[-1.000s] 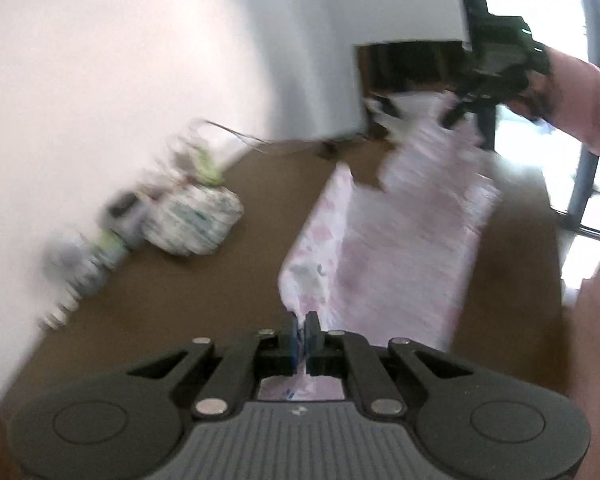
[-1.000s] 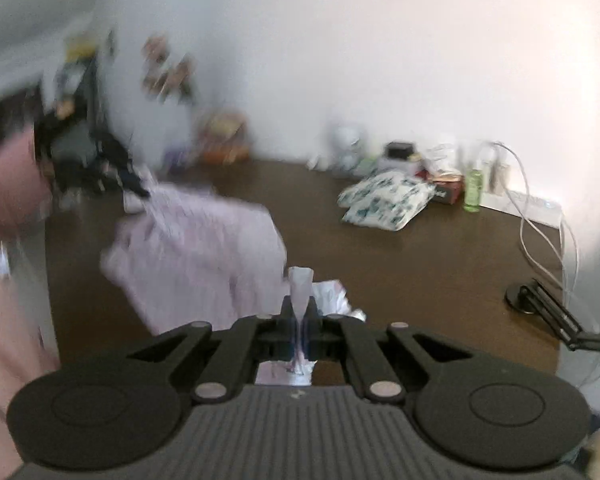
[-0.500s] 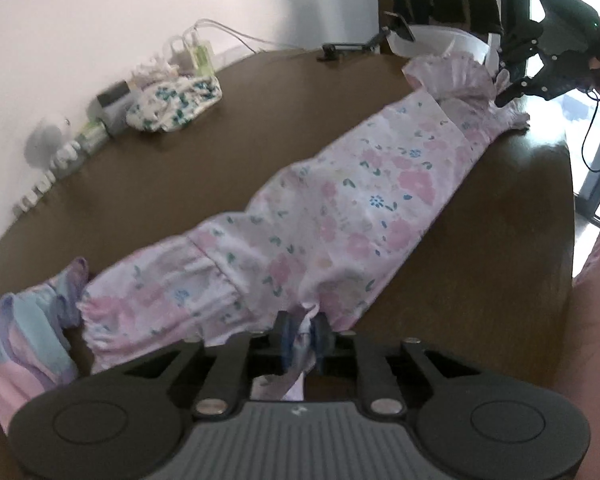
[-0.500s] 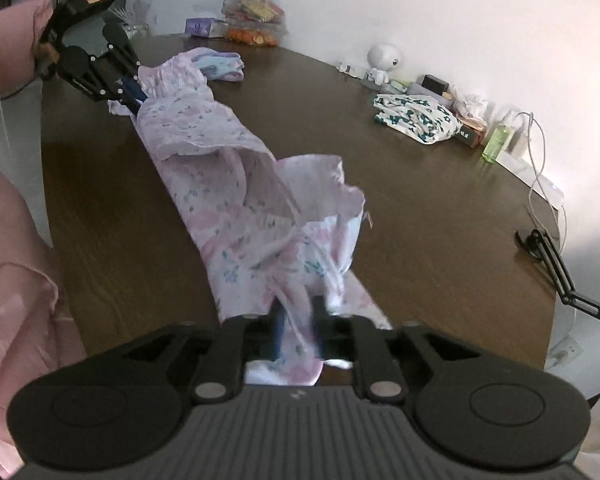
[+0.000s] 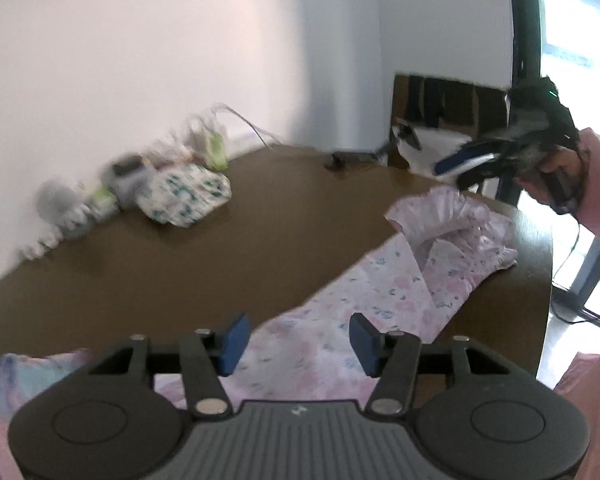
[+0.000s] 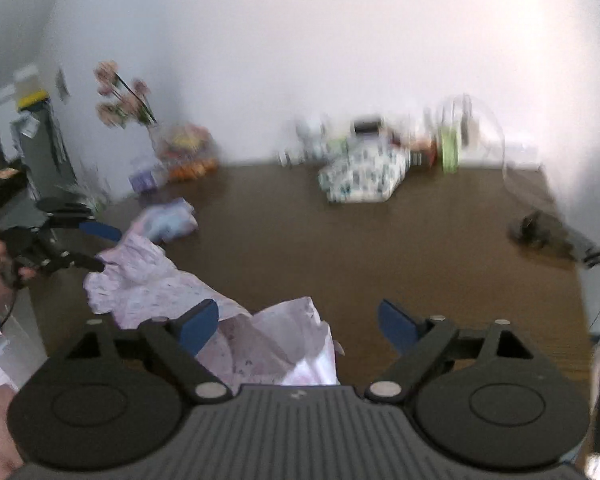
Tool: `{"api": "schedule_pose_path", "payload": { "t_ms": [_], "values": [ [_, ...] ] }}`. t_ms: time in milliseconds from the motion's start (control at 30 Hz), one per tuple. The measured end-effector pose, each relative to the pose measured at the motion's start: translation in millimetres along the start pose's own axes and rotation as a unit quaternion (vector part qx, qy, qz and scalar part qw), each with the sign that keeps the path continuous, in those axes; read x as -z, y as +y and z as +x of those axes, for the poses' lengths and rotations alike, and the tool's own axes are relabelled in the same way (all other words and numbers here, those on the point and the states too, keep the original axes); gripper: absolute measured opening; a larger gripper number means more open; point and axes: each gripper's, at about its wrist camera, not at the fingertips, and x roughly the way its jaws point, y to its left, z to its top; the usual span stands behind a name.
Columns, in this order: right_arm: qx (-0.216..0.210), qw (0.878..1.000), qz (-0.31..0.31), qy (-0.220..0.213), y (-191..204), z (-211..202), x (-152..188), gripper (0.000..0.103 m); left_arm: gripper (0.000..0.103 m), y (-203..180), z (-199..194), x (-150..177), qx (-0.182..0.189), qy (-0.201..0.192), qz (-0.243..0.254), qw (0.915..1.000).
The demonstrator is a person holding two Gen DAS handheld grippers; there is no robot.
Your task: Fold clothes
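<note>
Now both of your grippers are released and clear of the cloth. Left gripper (image 5: 298,338): blue pads spread wide, nothing between them, hovering above the near end of the pink floral garment (image 5: 364,300). Right gripper (image 6: 298,326): jaws likewise wide apart, holding nothing, poised over the other, ruffled end of the same garment (image 6: 256,340).

The garment lies stretched in a long, loosely gathered strip on the dark brown table (image 5: 260,224), along the edge nearest you. In the left wrist view its frilled end sits bunched just below your right gripper (image 5: 496,156). In the right wrist view your left gripper (image 6: 96,246) hangs just beside the far end.

A second small garment, pastel blue and pink (image 6: 170,220), lies just beyond that far end; contact with the floral one cannot be told. A folded white cloth with green print (image 6: 362,178) rests well apart, near the wall, among blurred bottles and cables. Both views are motion-blurred.
</note>
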Motion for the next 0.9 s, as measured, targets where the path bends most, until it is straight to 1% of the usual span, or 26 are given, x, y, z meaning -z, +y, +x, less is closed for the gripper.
{"api": "schedule_pose_path", "payload": {
  "t_ms": [67, 100, 133, 167, 233, 267, 333, 433, 467, 500, 533, 567, 600, 633, 667, 700, 767, 833, 900],
  "values": [
    [0.0, 0.999, 0.015, 0.037, -4, 31, -4, 0.071, 0.042, -7, 21, 1, 0.007, 0.032, -0.003, 0.9994],
    [-0.004, 0.998, 0.024, 0.051, -4, 41, -4, 0.046, 0.04, -9, 32, 4, 0.004, 0.05, -0.009, 0.9987],
    [-0.013, 0.998, 0.014, 0.057, 0, 43, 0, 0.014, 0.038, -8, 39, 8, 0.006, 0.062, -0.018, 0.9979],
    [-0.023, 0.998, 0.004, 0.063, 4, 46, 4, 0.008, 0.036, -7, 46, 13, 0.009, 0.074, -0.027, 0.9969],
    [-0.04, 0.996, -0.019, 0.075, 13, 50, 12, 0.008, 0.034, -5, 52, 25, 0.015, 0.091, -0.044, 0.9948],
    [-0.04, 0.995, -0.052, 0.078, 24, 46, 20, 0.008, 0.034, -3, 54, 32, 0.018, 0.096, -0.051, 0.9939],
    [-0.046, 0.99, -0.098, 0.093, 40, 42, 36, 0.008, 0.034, -1, 54, 41, 0.022, 0.104, -0.063, 0.9923],
    [-0.033, 0.982, -0.137, 0.127, 56, 44, 58, 0.009, 0.034, 1, 51, 44, 0.028, 0.103, -0.066, 0.9921],
    [-0.034, 0.983, -0.133, 0.122, 55, 42, 59, 0.01, 0.035, 2, 50, 44, 0.029, 0.104, -0.066, 0.992],
    [-0.035, 0.984, -0.127, 0.117, 55, 40, 60, 0.013, 0.035, 3, 49, 43, 0.03, 0.101, -0.066, 0.9922],
    [-0.039, 0.986, -0.115, 0.111, 53, 38, 60, 0.021, 0.035, 3, 47, 41, 0.031, 0.097, -0.067, 0.9925],
    [-0.045, 0.989, -0.101, 0.097, 50, 34, 57, 0.029, 0.036, 4, 43, 37, 0.034, 0.083, -0.07, 0.9935],
    [-0.048, 0.992, -0.088, 0.077, 49, 28, 54, 0.045, 0.038, 5, 38, 33, 0.037, 0.067, -0.073, 0.9944],
    [-0.05, 0.994, -0.075, 0.056, 48, 23, 52, 0.048, 0.041, 4, 33, 28, 0.041, 0.048, -0.076, 0.9951],
    [-0.053, 0.996, -0.062, 0.037, 46, 18, 49, 0.048, 0.046, 2, 29, 21, 0.044, 0.031, -0.074, 0.9958],
    [-0.056, 0.997, -0.04, 0.021, 44, 17, 46, 0.048, 0.046, -2, 27, 14, 0.047, 0.018, -0.064, 0.9967],
    [-0.061, 0.998, 0.005, -0.009, 40, 15, 40, 0.048, 0.046, -11, 30, 3, 0.059, 0.008, -0.041, 0.9974],
    [-0.066, 0.996, 0.049, -0.04, 35, 14, 34, 0.048, 0.046, -20, 42, -6, 0.068, 0.009, -0.028, 0.9972],
    [-0.07, 0.991, 0.093, -0.069, 31, 13, 28, 0.048, 0.044, -27, 60, -15, 0.066, 0.017, -0.024, 0.9974]
  ]
}}
